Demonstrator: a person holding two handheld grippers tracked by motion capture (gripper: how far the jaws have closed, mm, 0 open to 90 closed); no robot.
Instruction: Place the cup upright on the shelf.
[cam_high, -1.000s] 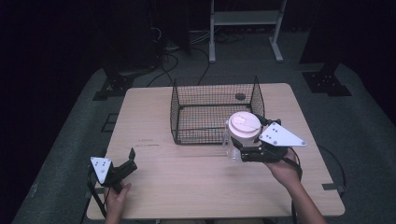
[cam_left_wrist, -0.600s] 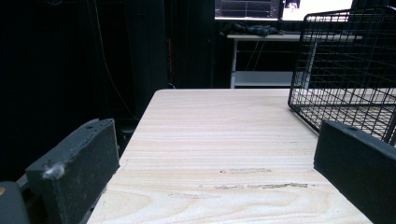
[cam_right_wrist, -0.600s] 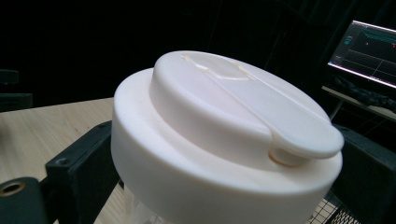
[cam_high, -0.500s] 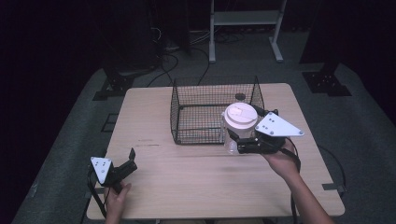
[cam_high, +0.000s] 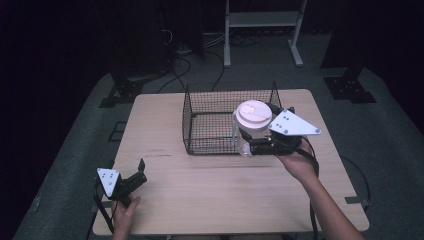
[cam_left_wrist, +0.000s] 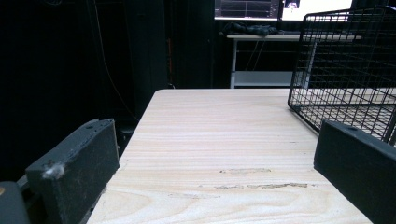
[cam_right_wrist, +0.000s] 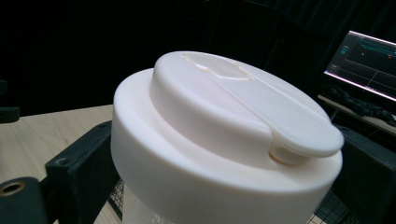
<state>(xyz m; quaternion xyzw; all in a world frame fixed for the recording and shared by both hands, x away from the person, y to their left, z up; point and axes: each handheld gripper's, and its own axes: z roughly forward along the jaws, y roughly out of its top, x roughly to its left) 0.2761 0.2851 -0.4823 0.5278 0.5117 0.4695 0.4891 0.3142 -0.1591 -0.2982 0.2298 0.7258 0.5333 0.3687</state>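
Right gripper (cam_high: 246, 141) at centre-right of the high view, clenched on a clear jar (cam_high: 243, 141) with a cream lid (cam_high: 254, 116); black jaws flank the jar just under the lid in the right gripper view. Jar held above the front right corner of the black wire basket (cam_high: 210, 122), lifted off the wooden table (cam_high: 200, 195). Basket sits at centre of the tabletop, toward the upper part of the frame. Left gripper (cam_high: 140, 170) at lower left of the high view, near the table's front left corner, released: jaws set wide apart with bare wood between them, grasping nothing
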